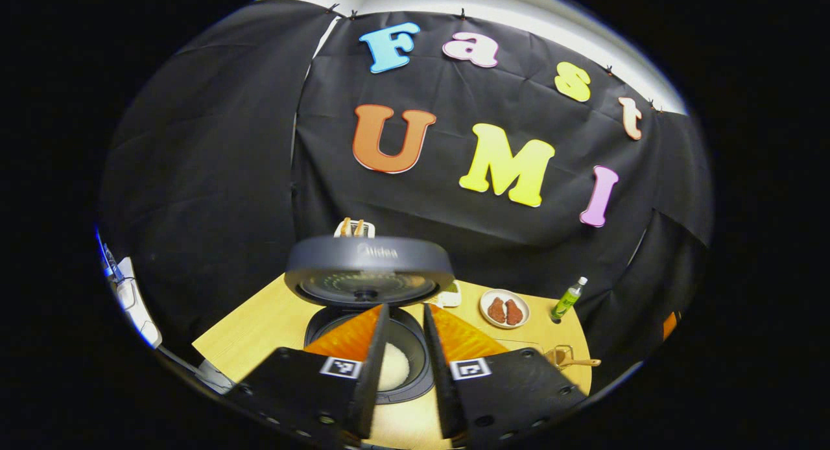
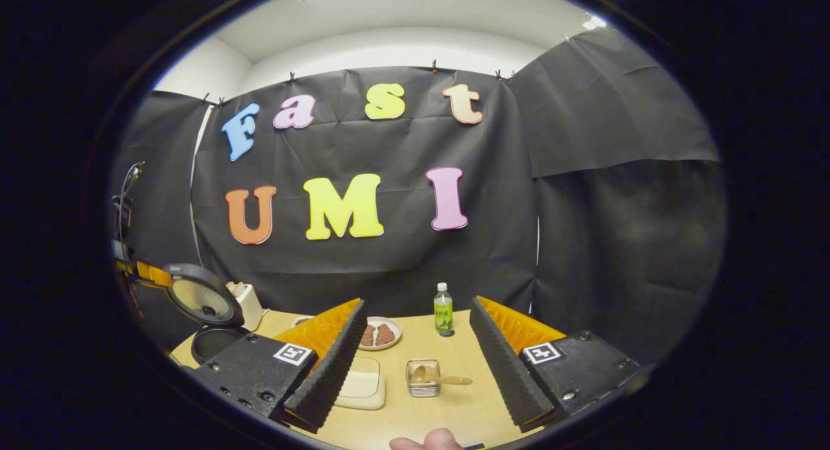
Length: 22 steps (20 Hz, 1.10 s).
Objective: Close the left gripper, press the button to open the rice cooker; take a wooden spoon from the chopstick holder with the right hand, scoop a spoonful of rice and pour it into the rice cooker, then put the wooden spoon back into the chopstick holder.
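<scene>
Pale wood is the table (image 2: 447,404), and all things stand on it. The biggest one is the rice cooker (image 1: 369,336): its lid (image 1: 368,268) is standing up, so the opening step looks done, and some white rice lies at the bottom of the dark pot. The left gripper (image 1: 402,366) hangs just above the pot, its 2 fingers a small way apart and holding nothing; I think it waits there because its part is finished. The right gripper (image 2: 415,356) is wide open, also empty, and it points at the chopstick holder (image 2: 423,378), a small wire basket near the middle of the table. The wooden spoon (image 2: 438,377) lies across this basket, its handle sticking out to one side. So the spoon looks back in its place, or not yet taken; I cannot tell which. Behind stand a plate (image 2: 379,334) with 2 brown pieces, a flat cream tray (image 2: 363,385) and a green bottle (image 2: 443,309).
</scene>
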{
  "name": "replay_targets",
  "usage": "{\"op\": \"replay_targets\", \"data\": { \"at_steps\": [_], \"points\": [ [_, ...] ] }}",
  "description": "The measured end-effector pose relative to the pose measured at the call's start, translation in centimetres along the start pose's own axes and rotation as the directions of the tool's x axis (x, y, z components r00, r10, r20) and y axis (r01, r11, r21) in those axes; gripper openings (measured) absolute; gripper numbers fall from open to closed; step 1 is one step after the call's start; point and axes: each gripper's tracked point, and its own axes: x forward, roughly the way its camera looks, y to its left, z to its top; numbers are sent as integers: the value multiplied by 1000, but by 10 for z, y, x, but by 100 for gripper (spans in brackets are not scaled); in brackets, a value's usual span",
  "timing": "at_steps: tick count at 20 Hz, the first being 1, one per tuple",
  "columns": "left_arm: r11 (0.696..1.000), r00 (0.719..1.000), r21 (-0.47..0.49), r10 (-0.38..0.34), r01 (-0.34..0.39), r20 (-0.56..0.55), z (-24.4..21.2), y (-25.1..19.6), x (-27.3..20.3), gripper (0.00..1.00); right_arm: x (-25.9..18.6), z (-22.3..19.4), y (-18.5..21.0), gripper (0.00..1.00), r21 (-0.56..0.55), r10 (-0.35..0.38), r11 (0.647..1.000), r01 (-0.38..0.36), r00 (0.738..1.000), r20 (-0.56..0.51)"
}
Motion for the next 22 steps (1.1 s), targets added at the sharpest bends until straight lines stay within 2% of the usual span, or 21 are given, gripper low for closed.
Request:
{"op": "replay_targets", "data": {
  "at_steps": [3,4,12,22],
  "points": [
    [997,995,70,25,-32,97,17,0,-17,98,-3,-10,6,100,-16,28,999,-28,1000,-10],
    [996,992,84,11,-21,123,18,-6,-24,95,-5,-15,3,100,-24,23,999,-23,1000,-22],
    [987,951,164,-53,3,304,30,-37,-77,94,-18,-44,-2,100,-29,8,1000,-10,998,-69],
    [978,934,177,-162,109,317,14,-87,-89,95,9,-144,-39,100,35,-40,998,48,980,-197]
  ]
}}
